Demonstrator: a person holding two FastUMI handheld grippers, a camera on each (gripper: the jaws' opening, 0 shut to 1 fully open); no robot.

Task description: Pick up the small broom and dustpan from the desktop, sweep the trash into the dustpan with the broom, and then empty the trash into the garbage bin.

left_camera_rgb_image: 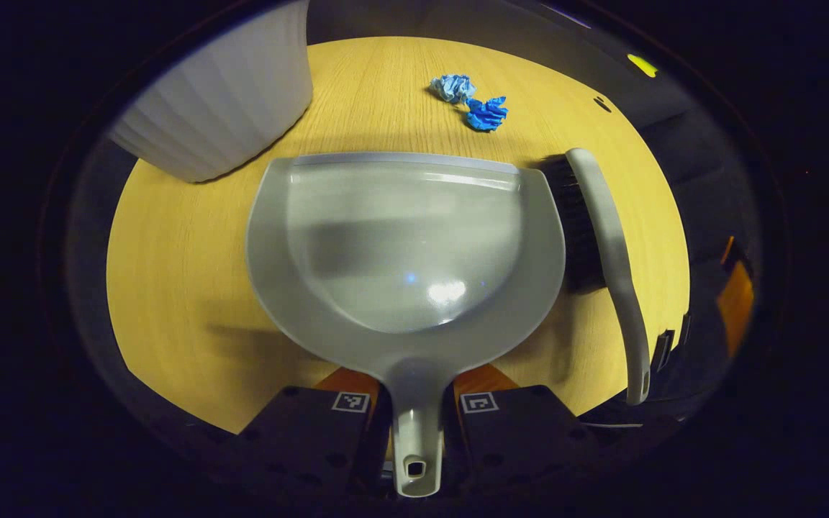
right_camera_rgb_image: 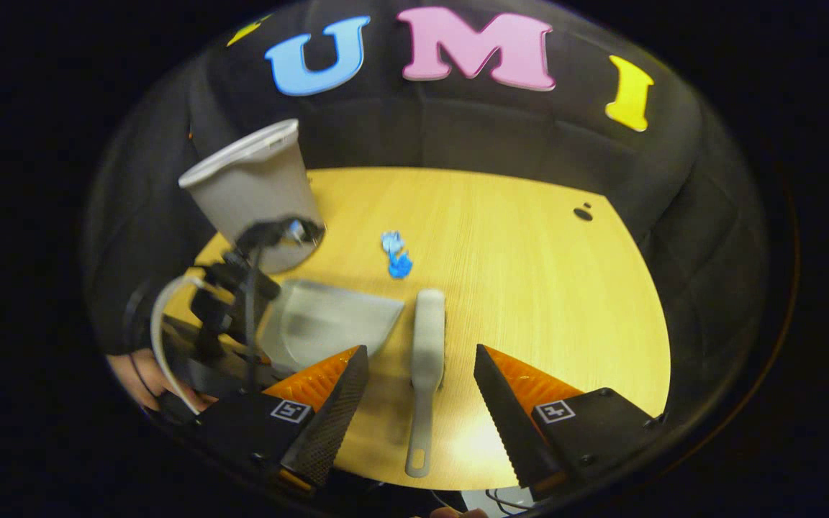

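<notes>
My left gripper [left_camera_rgb_image: 414,424] is clamped on the dustpan [left_camera_rgb_image: 404,244] handle, both fingers pressing its sides; the handle's end hides the fingertips. The pan lies flat on the table [left_camera_rgb_image: 184,273], mouth toward 12 o'clock. My right gripper [right_camera_rgb_image: 414,403] hangs wide apart above the broom [right_camera_rgb_image: 427,360], touching nothing. In the left gripper view the one broom lies just beside the pan at 3 o'clock, its bristles dark and hard to make out. Two blue paper scraps [left_camera_rgb_image: 473,102] sit at 12 o'clock. One white bin [left_camera_rgb_image: 224,93] stands at 10 o'clock, its top cut off.
</notes>
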